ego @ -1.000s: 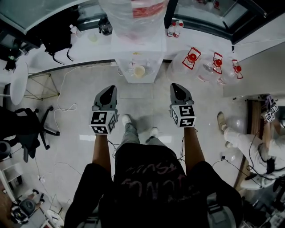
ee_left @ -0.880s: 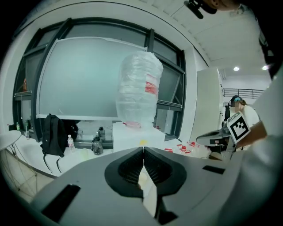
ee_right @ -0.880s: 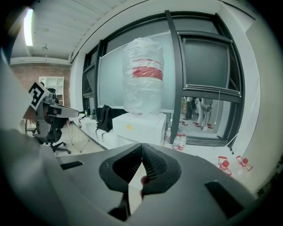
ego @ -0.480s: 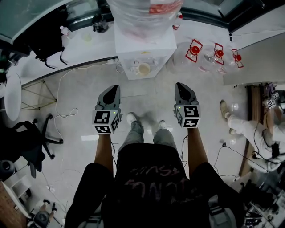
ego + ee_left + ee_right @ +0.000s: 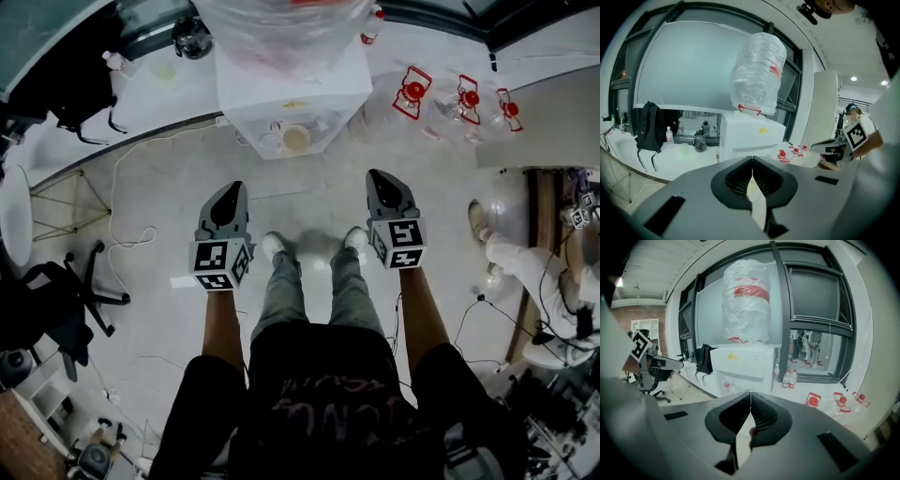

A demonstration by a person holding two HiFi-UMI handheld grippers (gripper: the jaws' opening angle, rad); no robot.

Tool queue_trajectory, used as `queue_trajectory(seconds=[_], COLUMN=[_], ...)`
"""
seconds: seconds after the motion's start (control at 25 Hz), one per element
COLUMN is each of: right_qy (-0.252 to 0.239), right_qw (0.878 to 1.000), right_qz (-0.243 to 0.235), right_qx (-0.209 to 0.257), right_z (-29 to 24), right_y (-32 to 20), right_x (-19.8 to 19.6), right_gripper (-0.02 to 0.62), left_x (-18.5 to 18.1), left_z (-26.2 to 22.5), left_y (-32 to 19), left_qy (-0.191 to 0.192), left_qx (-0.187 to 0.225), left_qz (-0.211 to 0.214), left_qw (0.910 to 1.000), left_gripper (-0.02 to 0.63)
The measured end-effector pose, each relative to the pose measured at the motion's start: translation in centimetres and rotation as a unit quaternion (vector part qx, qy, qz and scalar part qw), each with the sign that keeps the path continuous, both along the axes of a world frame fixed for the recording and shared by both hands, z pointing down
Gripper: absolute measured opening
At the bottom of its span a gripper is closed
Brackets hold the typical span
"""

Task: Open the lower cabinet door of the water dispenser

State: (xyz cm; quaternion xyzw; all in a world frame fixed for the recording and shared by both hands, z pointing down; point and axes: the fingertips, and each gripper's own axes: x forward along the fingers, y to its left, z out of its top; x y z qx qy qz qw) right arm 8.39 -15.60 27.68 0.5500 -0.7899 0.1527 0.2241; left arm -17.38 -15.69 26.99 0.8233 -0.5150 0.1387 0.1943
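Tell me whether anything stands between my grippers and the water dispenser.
Nothing visible does. Only floor lies between the left gripper, the right gripper and the water dispenser ahead. Both are short of it; its lower door is out of sight.

L gripper [image 5: 231, 190], R gripper [image 5: 379, 178] side by side, forearms fwd, both tilted down, fingers [image 5: 736, 180] shut, empty.
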Motion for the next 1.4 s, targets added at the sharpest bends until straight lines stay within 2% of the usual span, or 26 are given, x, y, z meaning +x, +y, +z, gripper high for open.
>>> queue_trajectory(seconds=[0.36, 0.68, 1.4], right_qy=[-0.017, -0.040, -0.045], right_qw=[1.000, 0.999, 0.999], right_qz=[-0.007, 0.000, -0.008], right_qx=[-0.012, -0.007, -0.009], right_z=[5.3, 8.8, 20.8], right_y=[-1.3, -2.9, -4.5], right_x=[2.5, 3.4, 4.0], right_gripper=[0.015, 0.015, 0.015], left_x=[2.0, 3.2, 3.5], left_z=[5.1, 8.9, 20.4], left_y=[-0.4, -1.6, -2.4], left_qy=[-0.014, -0.008, -0.020], left_qx=[-0.014, -0.012, -0.013], left_qz=[-0.028, -0.042, -0.043], left_qw=[0.9994, 0.9990, 0.9988], left_gripper=[0.017, 0.017, 0.017])
